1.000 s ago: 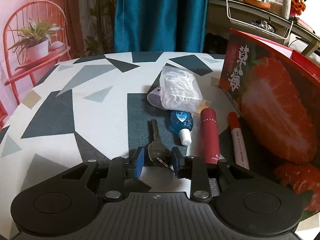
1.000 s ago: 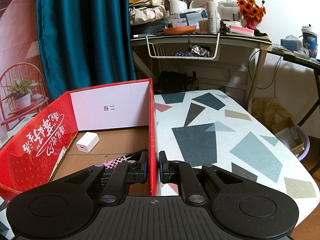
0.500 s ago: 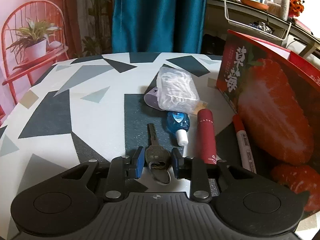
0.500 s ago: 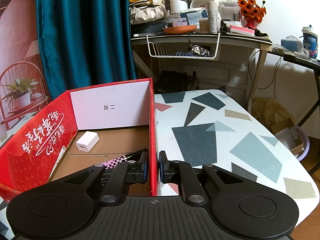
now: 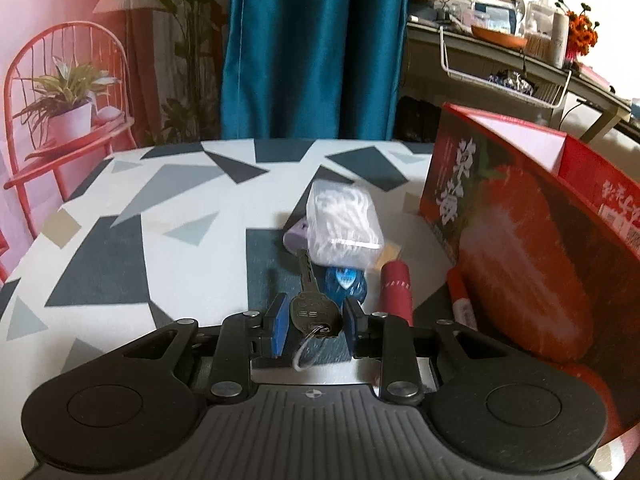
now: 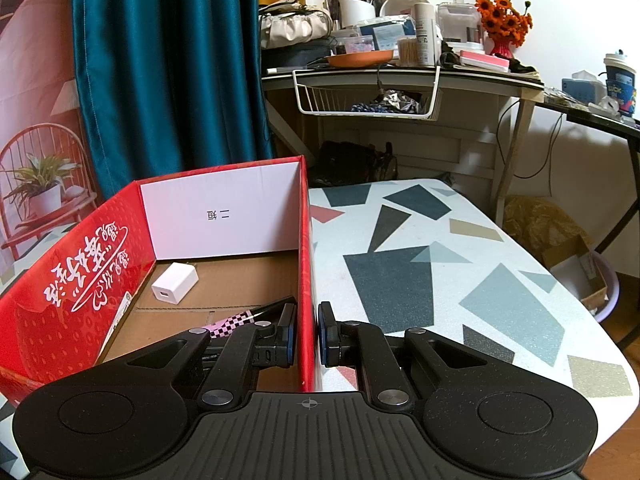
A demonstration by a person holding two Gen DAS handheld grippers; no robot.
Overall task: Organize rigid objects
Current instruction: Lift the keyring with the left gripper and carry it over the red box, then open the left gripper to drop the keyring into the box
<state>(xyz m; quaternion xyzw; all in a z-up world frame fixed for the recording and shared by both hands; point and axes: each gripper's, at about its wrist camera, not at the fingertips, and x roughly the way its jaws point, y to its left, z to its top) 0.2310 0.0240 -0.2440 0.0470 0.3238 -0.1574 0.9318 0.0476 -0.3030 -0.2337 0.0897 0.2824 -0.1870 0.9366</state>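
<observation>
Left wrist view: left gripper (image 5: 314, 320) clamped on key (image 5: 313, 307), bow pinched between the blue pads (image 5: 279, 322), blade pointing ahead, ring (image 5: 307, 350) hanging below the bow. Key lifted off the table (image 5: 120, 232), tip seen against the purple item (image 5: 297, 236). Just past the key: blue bottle (image 5: 346, 282), mostly hidden behind the key and the right finger. Beside it, to the right: red tube (image 5: 396, 292). Farther off: clear bag (image 5: 344, 226) of white bits, resting partly on the purple item. At far right: red box (image 5: 520, 240), strawberry print on its side, with a red-capped marker (image 5: 462, 300) lying along its base. Right wrist view: right gripper (image 6: 308, 334) clamped on the box wall (image 6: 306, 280), one finger inside, one outside. Inside the box: white charger (image 6: 175, 282) toward the back, checkered pink-and-black tube (image 6: 240, 320) near the inner finger. Beyond, to the right: patterned table, bare. Behind: teal curtain (image 6: 168, 72), cluttered desk (image 6: 400, 76).
</observation>
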